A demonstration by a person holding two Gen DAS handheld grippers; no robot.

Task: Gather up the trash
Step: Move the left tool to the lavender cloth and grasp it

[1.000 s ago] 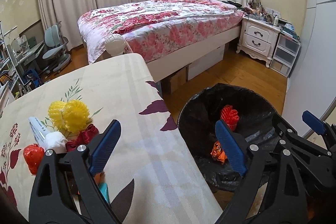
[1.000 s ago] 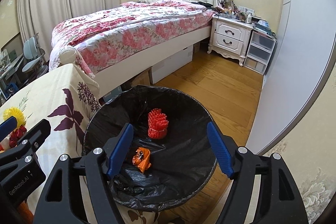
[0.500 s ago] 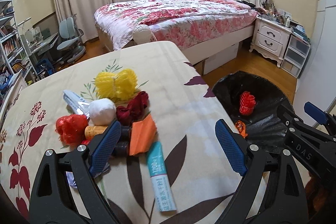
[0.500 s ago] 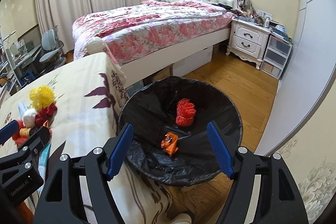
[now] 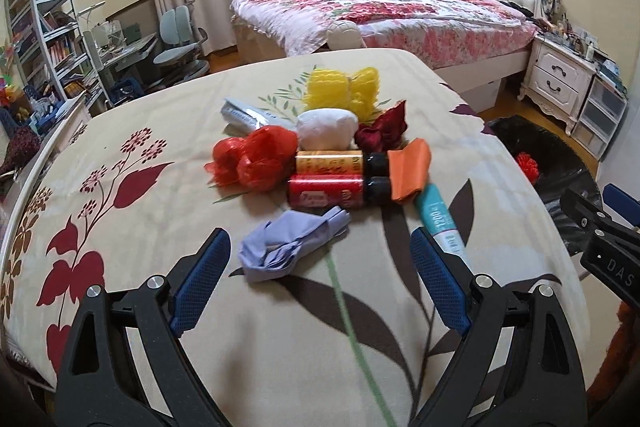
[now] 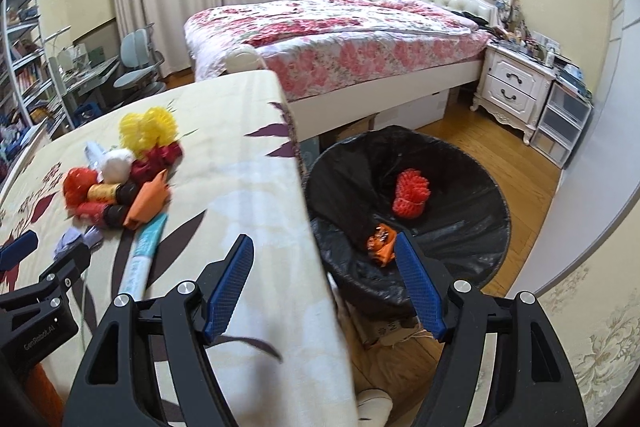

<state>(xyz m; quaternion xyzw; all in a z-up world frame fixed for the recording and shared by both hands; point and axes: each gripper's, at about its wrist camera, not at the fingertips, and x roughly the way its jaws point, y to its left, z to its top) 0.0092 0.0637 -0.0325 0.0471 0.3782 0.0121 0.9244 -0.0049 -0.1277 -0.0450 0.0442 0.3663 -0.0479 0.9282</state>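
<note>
Two bottles [image 5: 334,179], two tubes [image 5: 440,223]; bin [image 6: 460,227] holds two scraps [image 6: 410,191].

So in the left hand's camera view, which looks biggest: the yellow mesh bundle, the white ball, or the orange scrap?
As they look in that view:
1. Yellow mesh bundle, the widest.
2. White ball.
3. Orange scrap, smallest, though close to the ball, and it lies nearer the camera, so those two are uncertain.

Trash pile [image 5: 320,155] on table [image 5: 160,227], bin [image 6: 404,211] right, bed [image 6: 340,39] behind
</note>
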